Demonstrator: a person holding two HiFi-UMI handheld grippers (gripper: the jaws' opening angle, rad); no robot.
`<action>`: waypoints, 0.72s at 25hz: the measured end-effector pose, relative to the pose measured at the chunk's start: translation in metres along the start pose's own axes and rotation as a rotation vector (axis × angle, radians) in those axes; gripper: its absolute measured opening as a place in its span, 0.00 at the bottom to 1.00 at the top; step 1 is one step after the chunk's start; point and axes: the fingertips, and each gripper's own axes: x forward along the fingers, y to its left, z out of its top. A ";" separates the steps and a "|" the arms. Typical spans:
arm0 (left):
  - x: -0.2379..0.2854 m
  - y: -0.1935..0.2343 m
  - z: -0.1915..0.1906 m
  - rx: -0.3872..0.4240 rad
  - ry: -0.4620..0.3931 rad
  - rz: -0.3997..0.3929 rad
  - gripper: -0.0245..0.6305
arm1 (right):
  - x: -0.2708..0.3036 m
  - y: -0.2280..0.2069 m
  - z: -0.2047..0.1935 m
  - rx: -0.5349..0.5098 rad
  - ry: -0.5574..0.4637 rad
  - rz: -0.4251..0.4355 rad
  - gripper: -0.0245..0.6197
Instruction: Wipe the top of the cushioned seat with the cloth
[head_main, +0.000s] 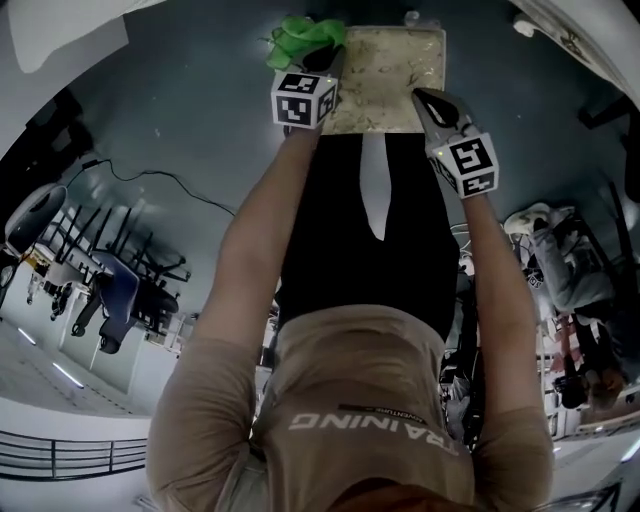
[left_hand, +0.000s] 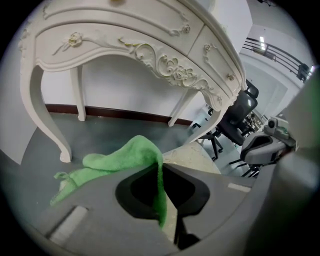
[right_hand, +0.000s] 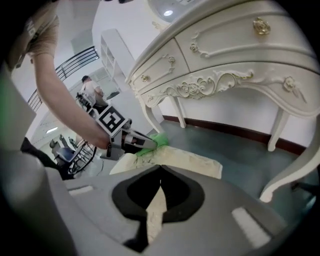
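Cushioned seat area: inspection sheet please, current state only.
Surface: cushioned seat, beige patterned top, on a grey floor.
Job's things: green cloth bunched at the seat's far left corner, partly past the edge.
Clutter: nothing seen on the seat top.
Grippers: left tool shut on the cloth; right tool shut with nothing in it, over the seat's near right edge.
Cables: one black cable on the floor to the left, away from the seat.
Surroundings: white carved dressing table right behind the seat; office chairs further left.
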 end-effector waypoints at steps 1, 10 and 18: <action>0.007 -0.011 0.003 0.003 0.002 -0.009 0.07 | -0.005 -0.003 -0.004 -0.034 0.010 0.012 0.03; 0.068 -0.130 0.020 0.025 0.020 -0.100 0.07 | -0.060 -0.048 -0.015 -0.015 -0.024 0.026 0.03; 0.111 -0.186 0.039 0.064 0.039 -0.129 0.07 | -0.102 -0.087 -0.034 -0.015 -0.028 0.012 0.03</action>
